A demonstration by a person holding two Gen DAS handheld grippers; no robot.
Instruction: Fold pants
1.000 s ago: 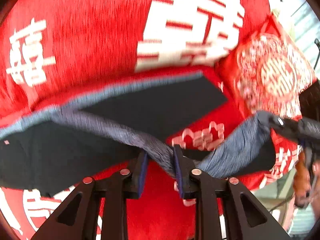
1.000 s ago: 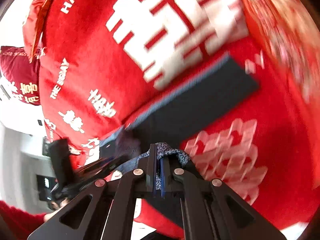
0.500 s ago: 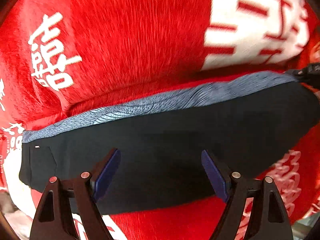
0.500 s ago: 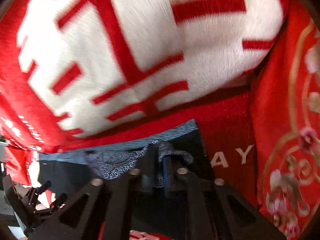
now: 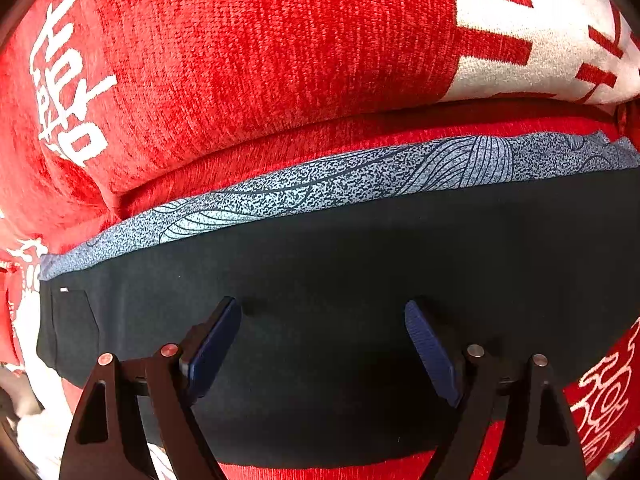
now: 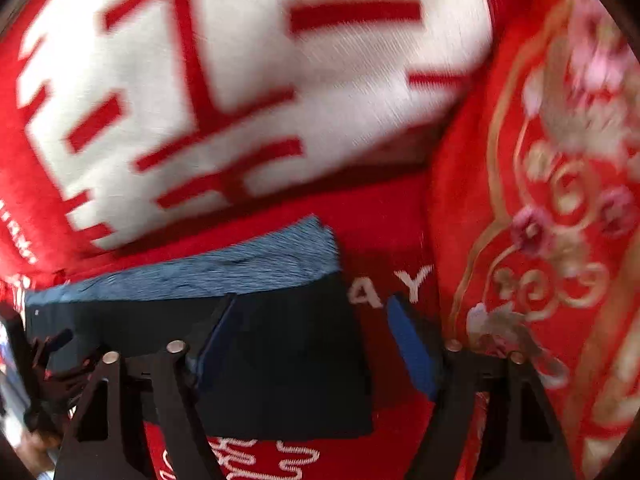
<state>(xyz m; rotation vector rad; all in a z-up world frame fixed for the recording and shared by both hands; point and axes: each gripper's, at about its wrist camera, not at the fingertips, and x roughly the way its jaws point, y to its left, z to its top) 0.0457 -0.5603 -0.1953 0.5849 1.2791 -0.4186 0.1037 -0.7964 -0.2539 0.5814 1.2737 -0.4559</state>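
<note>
The dark navy pants [image 5: 340, 280] lie flat in a long folded strip on a red blanket [image 5: 260, 60], with a blue-grey patterned band [image 5: 360, 180] along the far edge. My left gripper [image 5: 322, 344] is open and empty, just above the middle of the strip. My right gripper [image 6: 312, 344] is open and empty over the strip's right end [image 6: 288, 344]; the pants' right edge lies between its fingers. The patterned band also shows in the right wrist view [image 6: 224, 268]. The left gripper appears at the far left of the right wrist view [image 6: 40, 360].
The red blanket carries large white characters [image 6: 240, 80] beyond the pants. A red embroidered cushion [image 6: 560, 220] with gold and pink flowers lies right of the pants' end. White lettering [image 6: 392, 288] sits beside the pants' right edge.
Both grippers have let go of the patterned edge. The left opened first, then the right. The pants, lifted a second ago, now lie flat and doubled over.
</note>
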